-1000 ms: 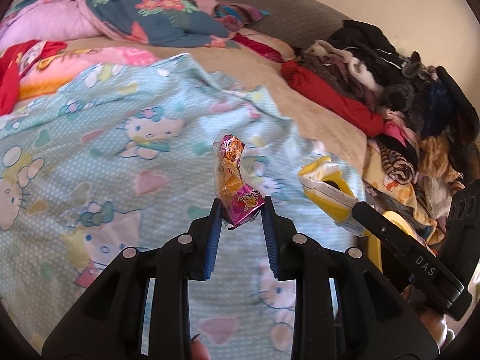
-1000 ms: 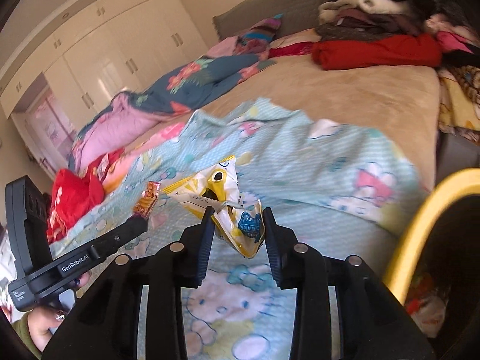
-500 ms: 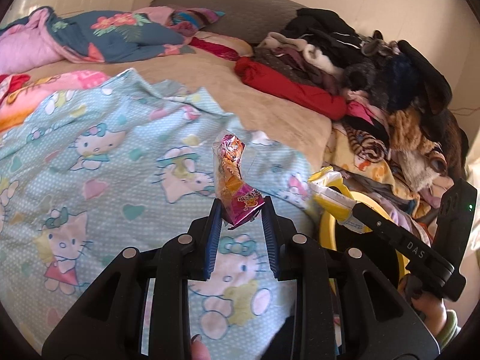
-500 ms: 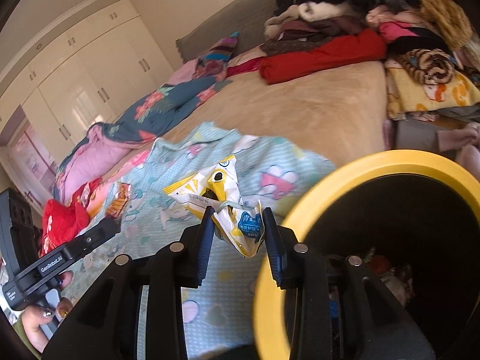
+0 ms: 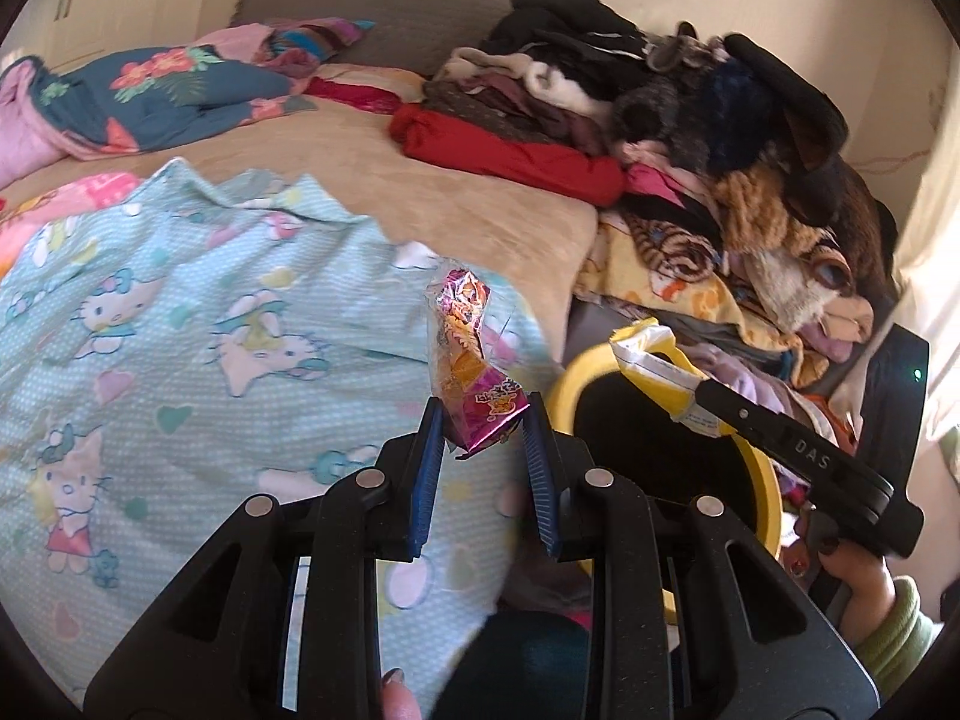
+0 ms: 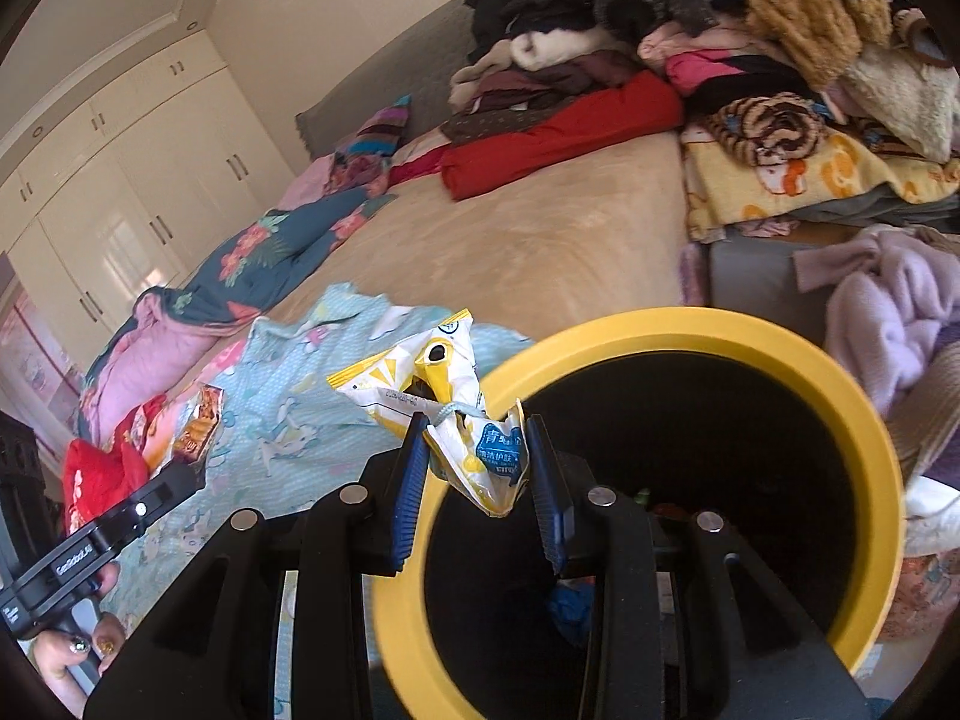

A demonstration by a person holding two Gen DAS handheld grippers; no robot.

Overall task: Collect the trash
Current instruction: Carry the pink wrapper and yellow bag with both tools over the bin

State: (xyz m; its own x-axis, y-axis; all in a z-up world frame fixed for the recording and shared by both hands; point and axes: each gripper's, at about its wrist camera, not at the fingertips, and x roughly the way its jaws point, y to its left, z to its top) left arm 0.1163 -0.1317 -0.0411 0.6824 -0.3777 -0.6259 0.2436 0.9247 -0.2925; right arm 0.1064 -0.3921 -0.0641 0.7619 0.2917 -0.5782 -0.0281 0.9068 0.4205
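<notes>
My left gripper [image 5: 483, 420] is shut on a purple and orange snack wrapper [image 5: 471, 360] and holds it over the bed's right edge, left of the bin. My right gripper [image 6: 477, 435] is shut on a white and yellow packet [image 6: 444, 396] and holds it above the near left rim of a yellow-rimmed black bin [image 6: 690, 324]. The bin [image 5: 576, 369] holds some trash at its bottom. In the left wrist view the right gripper [image 5: 690, 390] reaches over the bin with its packet [image 5: 651, 354]. In the right wrist view the left gripper [image 6: 186, 474] shows low left with its wrapper [image 6: 201, 429].
A bed with a light blue cartoon-cat sheet [image 5: 180, 330] and a tan blanket [image 5: 360, 168]. A high pile of clothes [image 5: 690, 120] lies right of the bed, behind the bin. Lilac fabric [image 6: 888, 294] lies right of the bin. Wardrobes [image 6: 120, 210] stand far left.
Both grippers have moved right, off the sheet toward the bin, each still holding its trash. The right gripper's packet is now above the bin's rim.
</notes>
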